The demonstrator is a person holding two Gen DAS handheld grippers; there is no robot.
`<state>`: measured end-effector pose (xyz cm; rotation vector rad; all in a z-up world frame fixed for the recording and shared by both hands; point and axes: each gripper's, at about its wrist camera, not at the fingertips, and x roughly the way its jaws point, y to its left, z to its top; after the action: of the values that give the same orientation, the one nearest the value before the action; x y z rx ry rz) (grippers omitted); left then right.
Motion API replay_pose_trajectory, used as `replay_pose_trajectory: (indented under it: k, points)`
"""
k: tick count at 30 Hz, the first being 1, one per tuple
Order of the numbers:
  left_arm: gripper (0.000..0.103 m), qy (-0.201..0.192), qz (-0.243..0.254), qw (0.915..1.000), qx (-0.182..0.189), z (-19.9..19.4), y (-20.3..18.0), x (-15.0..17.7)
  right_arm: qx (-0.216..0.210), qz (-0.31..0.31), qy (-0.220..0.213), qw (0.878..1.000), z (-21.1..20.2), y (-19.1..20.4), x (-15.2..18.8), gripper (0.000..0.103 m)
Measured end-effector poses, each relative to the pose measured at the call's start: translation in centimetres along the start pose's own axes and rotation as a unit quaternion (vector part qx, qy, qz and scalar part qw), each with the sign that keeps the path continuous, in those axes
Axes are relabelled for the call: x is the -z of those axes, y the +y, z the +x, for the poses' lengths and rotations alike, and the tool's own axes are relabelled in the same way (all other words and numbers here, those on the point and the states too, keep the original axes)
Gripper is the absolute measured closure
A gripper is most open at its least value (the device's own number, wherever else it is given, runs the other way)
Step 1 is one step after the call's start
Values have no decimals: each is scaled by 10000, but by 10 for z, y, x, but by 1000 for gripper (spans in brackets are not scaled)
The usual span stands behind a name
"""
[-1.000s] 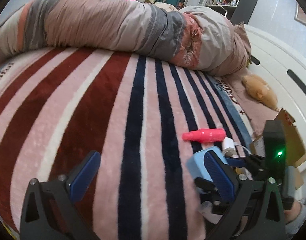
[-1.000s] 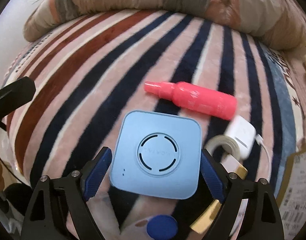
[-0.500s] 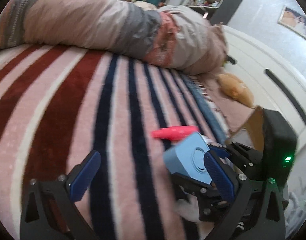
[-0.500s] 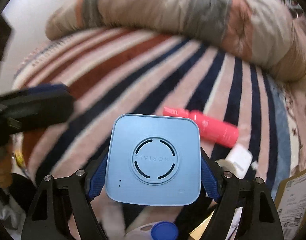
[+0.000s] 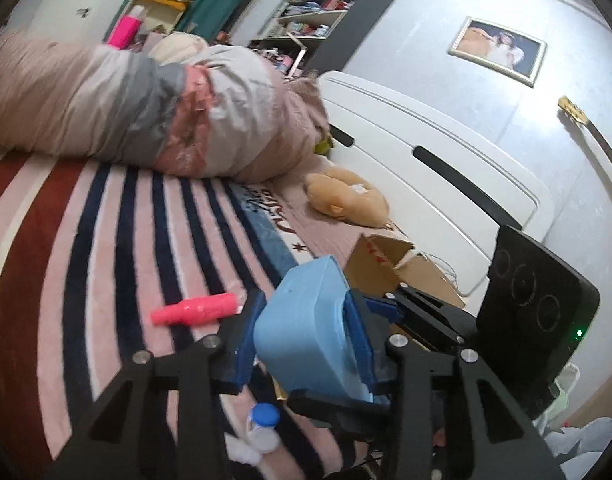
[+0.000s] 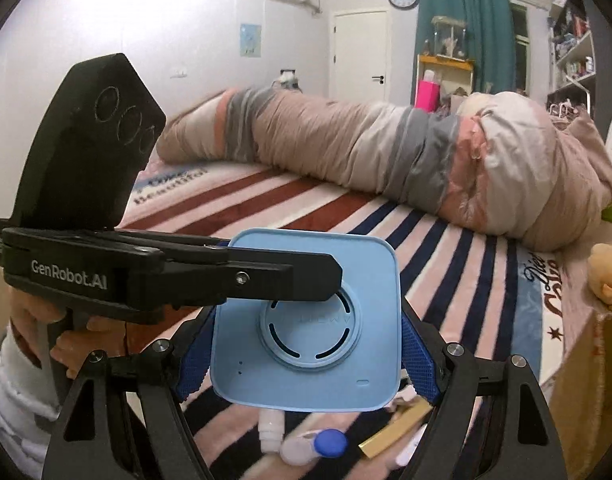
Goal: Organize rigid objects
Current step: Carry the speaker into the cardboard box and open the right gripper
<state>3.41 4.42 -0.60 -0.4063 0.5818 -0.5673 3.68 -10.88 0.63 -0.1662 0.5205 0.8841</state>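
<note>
Both tongs pinch the blue box (image 6: 306,328) above the bed (image 5: 106,248): right tongs (image 6: 306,364) by its sides, left tongs (image 5: 304,334) closed across it.

Square light-blue box (image 6: 306,320) held aloft, 2 claws gripping.

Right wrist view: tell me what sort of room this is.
Most likely a bedroom: a striped blanket covers a bed, a rolled duvet lies along it, and a white headboard stands behind a plush toy.
</note>
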Motion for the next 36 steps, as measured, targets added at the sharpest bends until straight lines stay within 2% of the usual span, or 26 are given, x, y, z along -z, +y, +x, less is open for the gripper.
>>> replay_pose_trajectory:
  k: [8, 12, 16, 20, 27, 31, 34, 36]
  points:
    - [67, 288, 718, 9970, 27, 29, -68, -28, 245, 295, -437, 9983, -55, -47, -4, 25]
    - [67, 479, 1107, 9926, 141, 60, -112, -45, 556, 462, -675, 9951, -91, -76, 0, 25]
    - [67, 763, 1371, 9873, 269, 96, -150, -48, 821, 810, -681, 9910, -125, -108, 13, 25]
    - [66, 1144, 1543, 9807, 355, 138, -176, -42, 930, 1239, -493, 9867, -143, -141, 31, 25]
    - [64, 1850, 1847, 9649, 234, 206, -200, -25, 1129, 1748, 124, 9780, -141, -186, 60, 25]
    - [63, 2031, 1851, 9614, 112, 223, -197, -19, 1172, 1837, 391, 9752, -135, -195, 68, 25]
    - [62, 2039, 1943, 9594, -138, 226, -195, -16, 1198, 1900, 592, 9727, -129, -197, 72, 25]
    - [56, 1999, 1972, 9595, -217, 223, -192, -17, 1287, 1870, 710, 9713, -126, -198, 74, 25]
